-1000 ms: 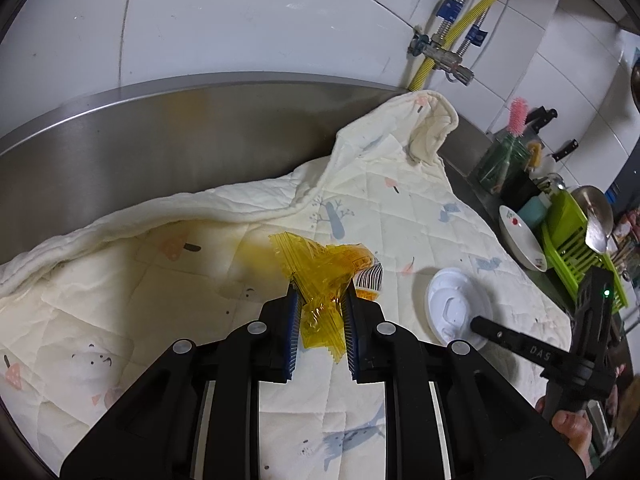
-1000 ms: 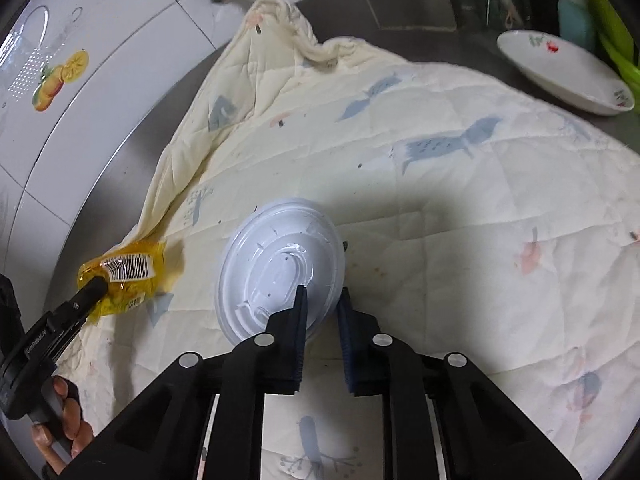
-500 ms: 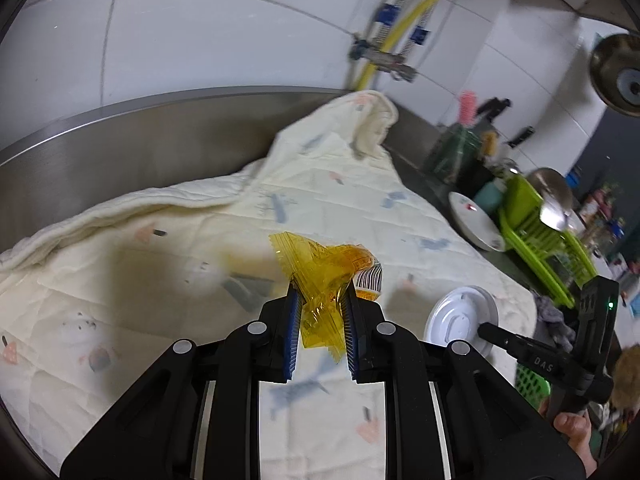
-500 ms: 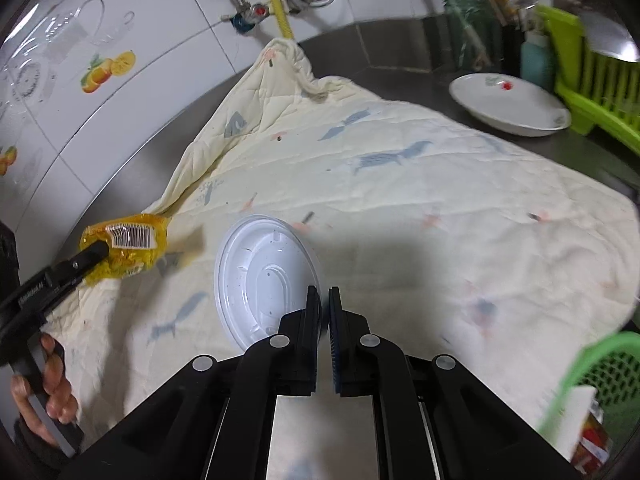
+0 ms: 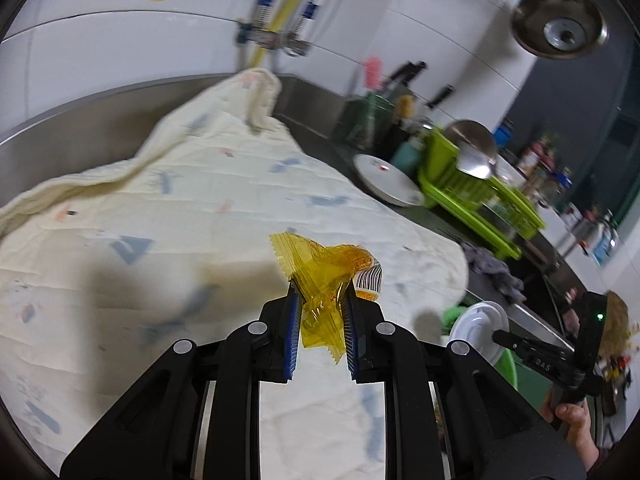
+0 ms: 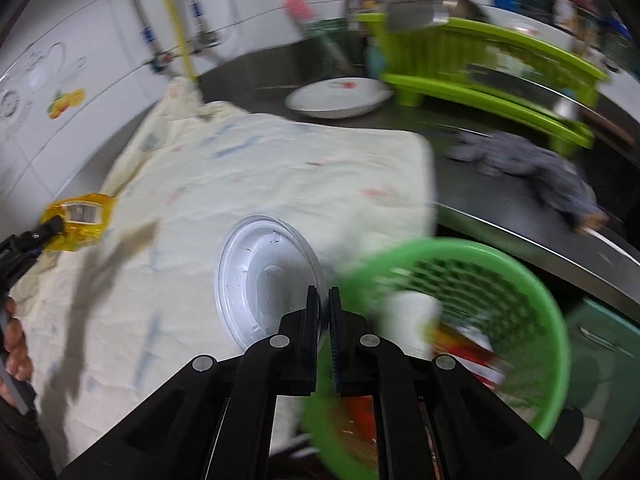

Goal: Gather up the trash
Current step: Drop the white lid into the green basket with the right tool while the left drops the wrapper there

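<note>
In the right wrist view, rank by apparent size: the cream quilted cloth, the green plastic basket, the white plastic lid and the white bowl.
1. Cream quilted cloth
2. Green plastic basket
3. White plastic lid, close to the camera
4. White bowl, farther off, so its true size against the lid's is unsure

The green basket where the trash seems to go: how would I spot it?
Find the cream quilted cloth covering the steel counter. Off its near right corner, below the counter edge, sits the green basket. Unlike the lime dish rack farther back, it is round, mesh-walled, with wrappers inside.
</note>
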### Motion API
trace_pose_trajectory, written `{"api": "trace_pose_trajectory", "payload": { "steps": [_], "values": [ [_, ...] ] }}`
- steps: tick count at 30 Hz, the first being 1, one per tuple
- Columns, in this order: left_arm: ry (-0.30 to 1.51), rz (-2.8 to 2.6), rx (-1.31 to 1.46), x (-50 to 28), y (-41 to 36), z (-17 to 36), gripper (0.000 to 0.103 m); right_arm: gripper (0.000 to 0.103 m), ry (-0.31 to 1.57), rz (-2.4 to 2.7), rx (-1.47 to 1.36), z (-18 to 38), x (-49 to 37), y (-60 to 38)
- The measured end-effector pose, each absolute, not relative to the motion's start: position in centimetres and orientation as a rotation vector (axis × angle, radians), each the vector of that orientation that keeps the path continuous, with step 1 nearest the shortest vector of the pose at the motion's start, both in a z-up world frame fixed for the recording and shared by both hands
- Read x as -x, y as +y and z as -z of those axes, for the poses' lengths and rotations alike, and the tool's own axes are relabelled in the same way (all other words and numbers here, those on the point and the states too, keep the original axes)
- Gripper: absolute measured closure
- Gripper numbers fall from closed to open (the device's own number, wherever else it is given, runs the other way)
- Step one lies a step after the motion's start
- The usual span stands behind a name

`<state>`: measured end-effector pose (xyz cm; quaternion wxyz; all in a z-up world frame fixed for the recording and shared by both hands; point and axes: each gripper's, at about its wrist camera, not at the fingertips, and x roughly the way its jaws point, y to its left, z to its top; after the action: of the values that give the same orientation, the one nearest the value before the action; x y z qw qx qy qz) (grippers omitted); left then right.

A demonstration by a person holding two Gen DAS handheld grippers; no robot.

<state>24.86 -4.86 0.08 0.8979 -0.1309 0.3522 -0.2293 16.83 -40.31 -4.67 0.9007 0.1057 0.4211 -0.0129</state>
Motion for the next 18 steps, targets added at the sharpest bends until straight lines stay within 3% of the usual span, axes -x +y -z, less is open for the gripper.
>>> {"api": "trace_pose_trajectory", "payload": {
  "steps": [11, 15, 18],
  "values": [
    [0.751, 0.63, 0.228, -20.8, -13.2, -0.4, 0.085, 0.097, 0.891, 0.252, -0.218, 6.1, -12.3, -48.9],
    [0.775, 0.671, 0.208, -19.5, -16.0, 0.2, 0.085, 0.092, 0.896, 0.292, -0.265, 7.0, -11.7, -51.2],
    [0.793, 0.703, 0.191, -18.6, -17.9, 0.6, 0.085, 0.067, 0.887, 0.302, -0.301, 7.2, -11.5, -52.2]
  ]
}}
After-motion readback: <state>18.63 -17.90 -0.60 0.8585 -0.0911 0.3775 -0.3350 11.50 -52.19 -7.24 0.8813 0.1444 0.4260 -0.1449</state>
